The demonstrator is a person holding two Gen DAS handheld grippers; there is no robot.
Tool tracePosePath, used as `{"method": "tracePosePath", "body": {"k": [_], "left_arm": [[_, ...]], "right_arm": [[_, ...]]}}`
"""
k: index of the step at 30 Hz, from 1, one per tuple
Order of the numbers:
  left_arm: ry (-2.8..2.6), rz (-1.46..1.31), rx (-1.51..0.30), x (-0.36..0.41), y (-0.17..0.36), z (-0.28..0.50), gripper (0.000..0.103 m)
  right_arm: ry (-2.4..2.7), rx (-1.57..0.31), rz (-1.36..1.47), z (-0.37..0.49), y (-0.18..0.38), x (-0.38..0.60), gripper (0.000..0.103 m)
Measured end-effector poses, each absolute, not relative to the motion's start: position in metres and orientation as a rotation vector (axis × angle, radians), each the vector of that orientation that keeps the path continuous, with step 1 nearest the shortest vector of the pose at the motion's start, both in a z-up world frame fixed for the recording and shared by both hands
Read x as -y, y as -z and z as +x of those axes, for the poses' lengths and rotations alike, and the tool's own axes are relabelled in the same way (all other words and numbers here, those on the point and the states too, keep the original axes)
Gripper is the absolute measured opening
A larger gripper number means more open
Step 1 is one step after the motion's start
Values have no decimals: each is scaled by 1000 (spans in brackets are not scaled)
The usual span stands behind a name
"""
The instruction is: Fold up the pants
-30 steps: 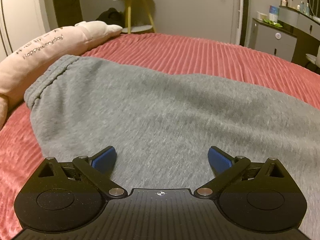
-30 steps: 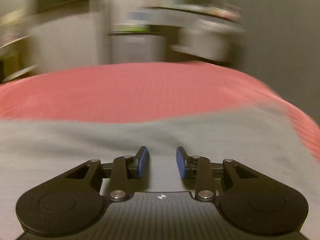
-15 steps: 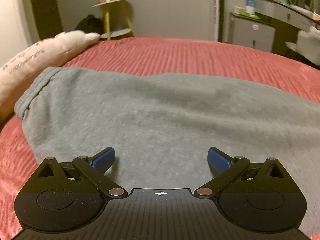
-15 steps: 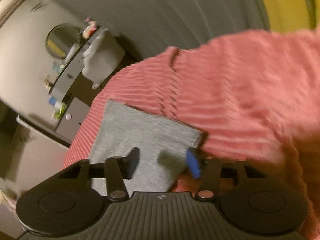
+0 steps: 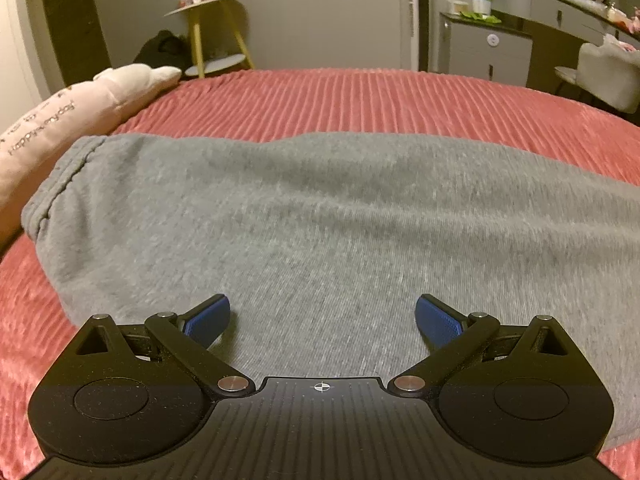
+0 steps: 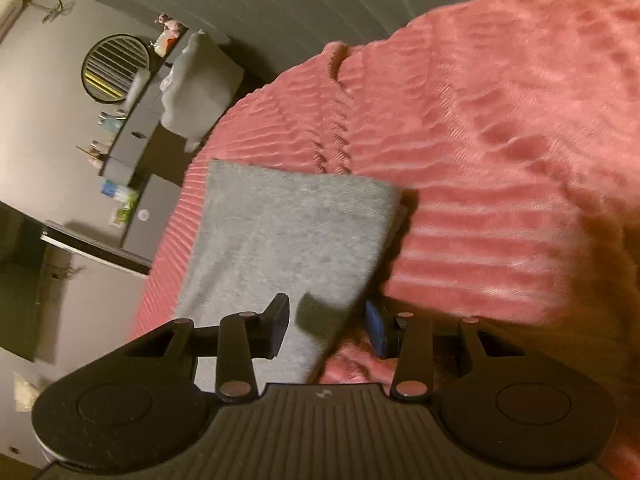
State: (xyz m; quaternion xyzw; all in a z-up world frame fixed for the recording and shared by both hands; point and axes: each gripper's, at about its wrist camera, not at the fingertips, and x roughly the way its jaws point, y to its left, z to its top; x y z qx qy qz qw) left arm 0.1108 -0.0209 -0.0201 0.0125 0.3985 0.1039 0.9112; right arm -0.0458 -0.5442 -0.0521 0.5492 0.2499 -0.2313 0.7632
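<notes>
Grey sweatpants [image 5: 320,216] spread flat on ribbed pink bedspread [image 5: 360,96]; pillow [image 5: 60,120] beside waistband. Left gripper [image 5: 322,316] spread wide above fabric, pinching nothing. Right gripper [image 6: 328,326] parted, straddling pant-leg edge, pads not pressing.

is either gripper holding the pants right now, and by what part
Neither. The left gripper stands wide open over the grey pants. The right gripper is open around the leg's edge near the cuff, pads not pressing.

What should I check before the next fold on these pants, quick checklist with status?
1. Pants flat on bedspread: ok.
2. Left gripper open, nothing held: ok.
3. Right gripper open astride the pants' edge: ok.
4. Right gripper pinching fabric: not ok, pads not pressing.
5. Pillow clear of the waistband: cannot tell, they sit close.
6. Leg end square: ok.
</notes>
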Motion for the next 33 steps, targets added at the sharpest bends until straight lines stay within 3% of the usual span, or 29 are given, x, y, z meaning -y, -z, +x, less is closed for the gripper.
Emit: {"method": "tracePosePath", "body": {"k": [4, 7, 9, 13, 18, 20, 24, 26, 30, 33], "left_arm": [[-219, 10, -839, 19, 23, 113, 102], [-218, 11, -839, 18, 23, 114, 102], [-218, 12, -840, 18, 24, 114, 102], [-216, 14, -840, 19, 24, 115, 102], [-216, 12, -841, 19, 24, 116, 102], [-216, 14, -841, 19, 24, 116, 102], [-216, 12, -842, 18, 25, 116, 102], [-216, 10, -843, 18, 25, 116, 102], [-216, 12, -843, 18, 25, 116, 102], [-217, 13, -841, 17, 25, 117, 102]], "right_arm": [[437, -518, 1189, -37, 52, 551, 67], [443, -469, 1254, -37, 55, 561, 67], [471, -428, 1276, -39, 53, 566, 61], [471, -443, 1198, -31, 44, 567, 12], [487, -438, 1130, -28, 36, 563, 10], [513, -470, 1142, -25, 40, 565, 15], [534, -474, 1168, -22, 48, 569, 15], [545, -478, 1144, -20, 44, 567, 11], [538, -483, 923, -9, 9, 545, 10], [445, -442, 552, 11, -47, 489, 9]]}}
